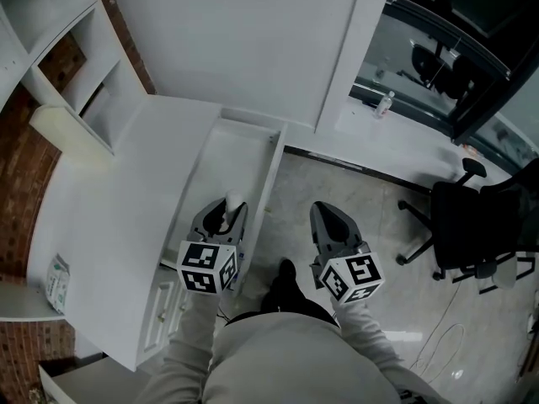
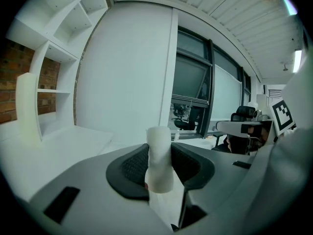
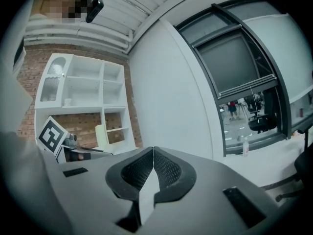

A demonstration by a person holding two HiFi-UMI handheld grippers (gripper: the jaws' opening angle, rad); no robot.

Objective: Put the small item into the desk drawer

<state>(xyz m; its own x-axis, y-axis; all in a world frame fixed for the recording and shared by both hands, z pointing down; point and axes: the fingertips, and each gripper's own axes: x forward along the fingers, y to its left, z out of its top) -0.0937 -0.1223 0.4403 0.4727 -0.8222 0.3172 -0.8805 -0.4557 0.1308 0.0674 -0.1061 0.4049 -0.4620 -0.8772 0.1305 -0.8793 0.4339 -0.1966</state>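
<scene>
Left hand-held gripper (image 2: 161,173): pinching white bottle (image 2: 158,151) mid-body, over open drawer (image 1: 223,154). Right hand-held gripper (image 3: 153,173): pressed together, empty. Bottle likely light, stiff, slippery; mid-body hold suits.

To the right of the right jaws and a little ahead, we see a black wheeled office chair (image 1: 467,217). Farther ahead of them stands a small clear plastic bottle (image 1: 385,103). Well ahead and left of the left jaws, open white wooden shelves (image 1: 63,53) meet a red brick wall (image 1: 21,162).
</scene>
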